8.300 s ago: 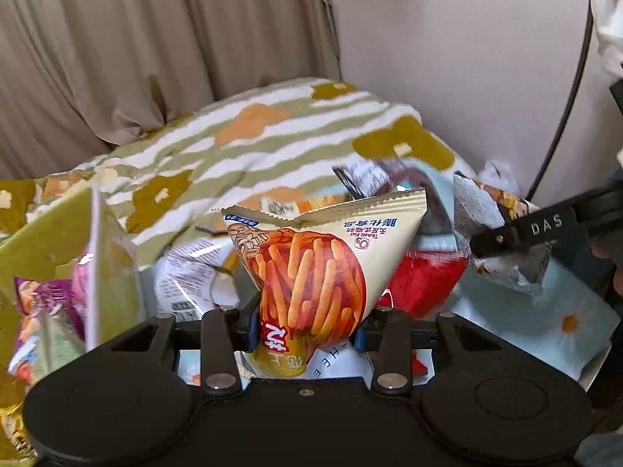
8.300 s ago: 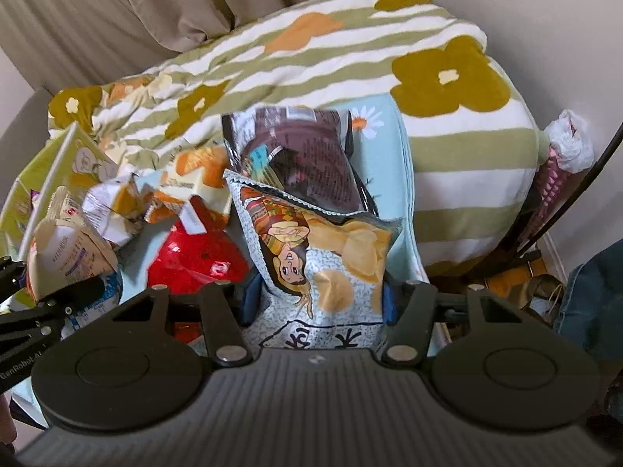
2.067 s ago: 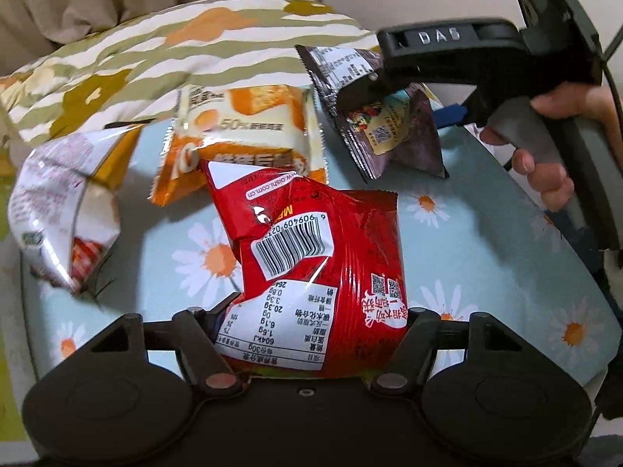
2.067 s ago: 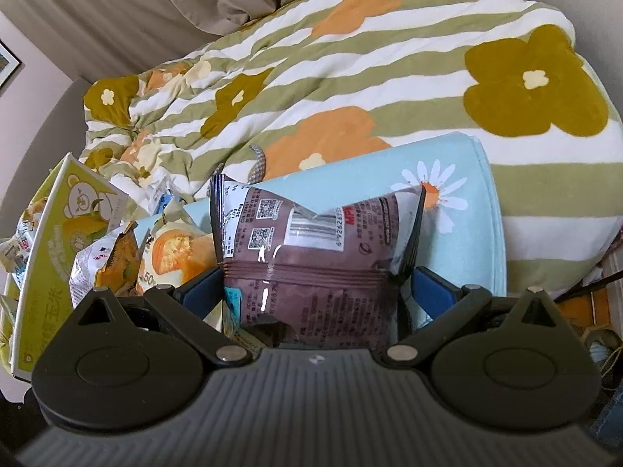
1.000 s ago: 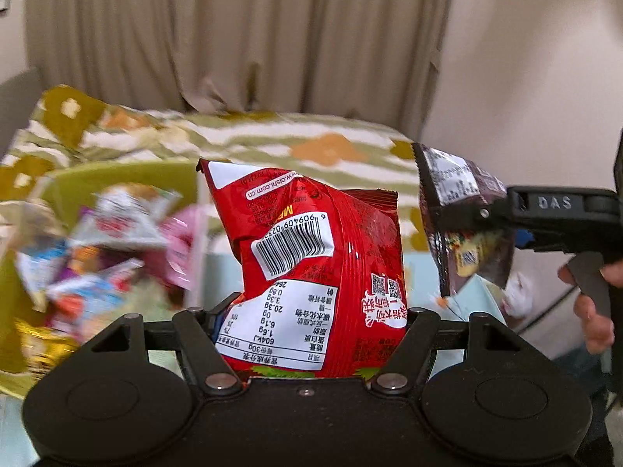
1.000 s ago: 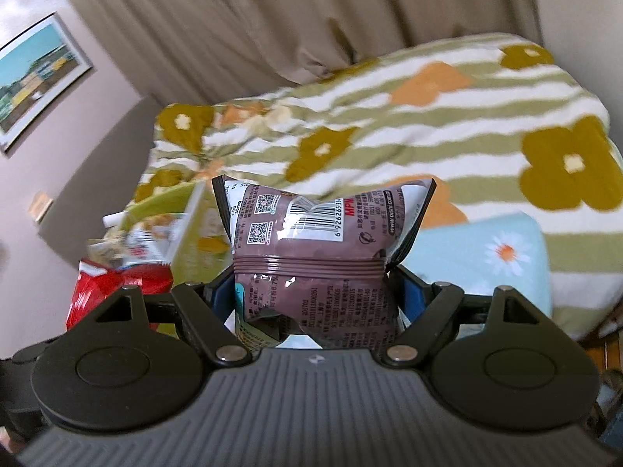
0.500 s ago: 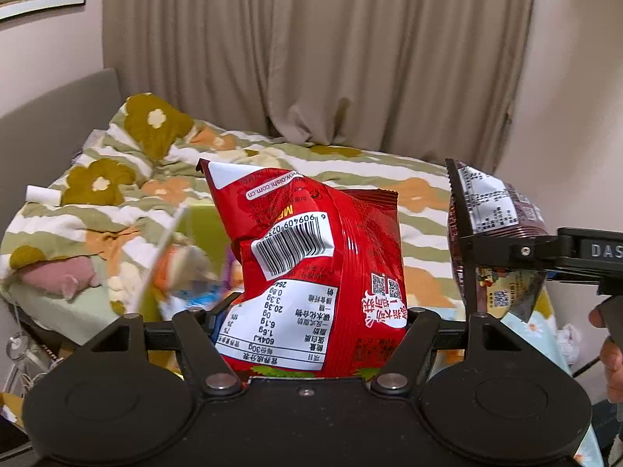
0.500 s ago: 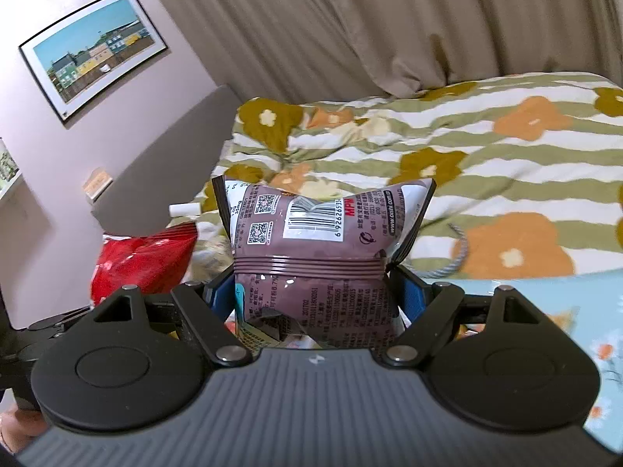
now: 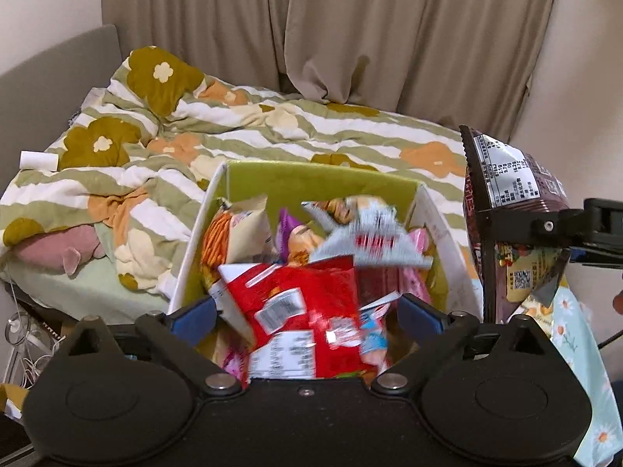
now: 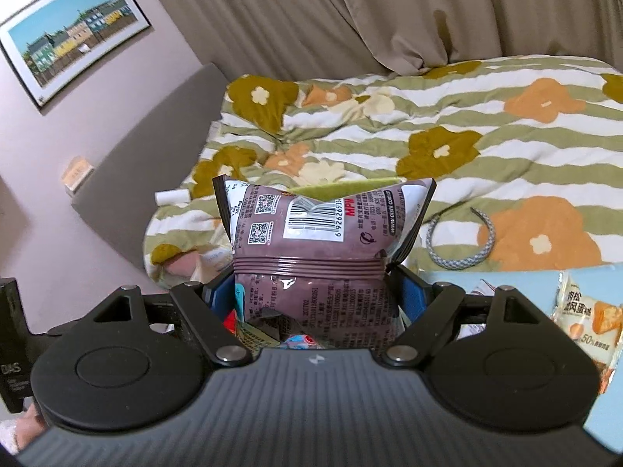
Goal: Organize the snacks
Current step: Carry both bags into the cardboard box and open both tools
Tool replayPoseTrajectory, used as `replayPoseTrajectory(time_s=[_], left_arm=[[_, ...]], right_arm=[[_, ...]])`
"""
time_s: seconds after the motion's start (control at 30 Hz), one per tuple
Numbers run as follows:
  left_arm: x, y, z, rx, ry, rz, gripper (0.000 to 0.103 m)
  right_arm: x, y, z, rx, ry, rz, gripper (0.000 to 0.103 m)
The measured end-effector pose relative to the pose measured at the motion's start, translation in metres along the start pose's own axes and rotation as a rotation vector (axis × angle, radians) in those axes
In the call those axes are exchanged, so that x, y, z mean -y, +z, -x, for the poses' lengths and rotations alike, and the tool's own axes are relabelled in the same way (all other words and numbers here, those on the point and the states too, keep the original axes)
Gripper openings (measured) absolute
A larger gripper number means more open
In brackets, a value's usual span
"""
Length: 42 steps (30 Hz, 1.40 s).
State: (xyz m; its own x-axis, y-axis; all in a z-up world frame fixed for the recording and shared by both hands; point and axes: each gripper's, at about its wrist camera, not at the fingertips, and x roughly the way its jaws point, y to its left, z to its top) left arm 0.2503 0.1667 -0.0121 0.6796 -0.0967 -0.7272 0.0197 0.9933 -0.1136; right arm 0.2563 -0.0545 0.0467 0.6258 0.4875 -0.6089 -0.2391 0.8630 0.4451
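Note:
A green-lined box on the bed holds several snack bags. My left gripper is open right above it. A red snack bag, blurred, lies loose between the spread fingers and drops onto the pile. My right gripper is shut on a brown snack bag and holds it upright in the air. That brown bag also shows in the left wrist view, just right of the box.
A striped flower quilt covers the bed. A grey headband lies on it. An orange-and-white snack bag lies on the light blue daisy cloth at right. Curtains and a headboard stand behind.
My left gripper has opened and let the red bag go; it falls into the box. Both grippers have moved further over the box. The right still holds the brown bag.

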Motion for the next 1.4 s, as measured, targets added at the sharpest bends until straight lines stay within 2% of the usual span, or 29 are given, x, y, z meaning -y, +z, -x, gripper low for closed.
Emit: replayPoseTrajectory(time_s=[0.17, 0.57, 0.63, 0.87, 1.1, 1.3, 1.4], left_arm=[[-0.013, -0.001, 0.006, 0.009, -0.026, -0.011, 0.101], [-0.041, 0.014, 0.006, 0.052, -0.024, -0.111, 0.101], [-0.043, 0.015, 0.004, 0.053, -0.027, -0.116, 0.101], [-0.045, 0.011, -0.003, 0.039, -0.013, -0.144, 0.101], [-0.04, 0.013, 0.004, 0.05, -0.002, -0.134, 0.101], [-0.028, 0.019, 0.019, 0.088, 0.009, -0.15, 0.101], [-0.023, 0.022, 0.024, 0.103, -0.001, -0.158, 0.101]], right_arm=[[-0.011, -0.006, -0.009, -0.01, -0.036, -0.022, 0.097], [-0.045, 0.0, -0.036, 0.004, -0.092, -0.064, 0.099], [-0.048, 0.002, -0.043, 0.01, -0.106, -0.07, 0.103], [-0.048, -0.005, -0.055, 0.028, -0.164, -0.106, 0.103], [-0.046, -0.013, -0.042, 0.055, -0.17, -0.067, 0.103], [-0.048, -0.011, -0.021, 0.073, -0.144, -0.059, 0.103], [-0.052, -0.01, -0.008, 0.09, -0.157, -0.035, 0.103]])
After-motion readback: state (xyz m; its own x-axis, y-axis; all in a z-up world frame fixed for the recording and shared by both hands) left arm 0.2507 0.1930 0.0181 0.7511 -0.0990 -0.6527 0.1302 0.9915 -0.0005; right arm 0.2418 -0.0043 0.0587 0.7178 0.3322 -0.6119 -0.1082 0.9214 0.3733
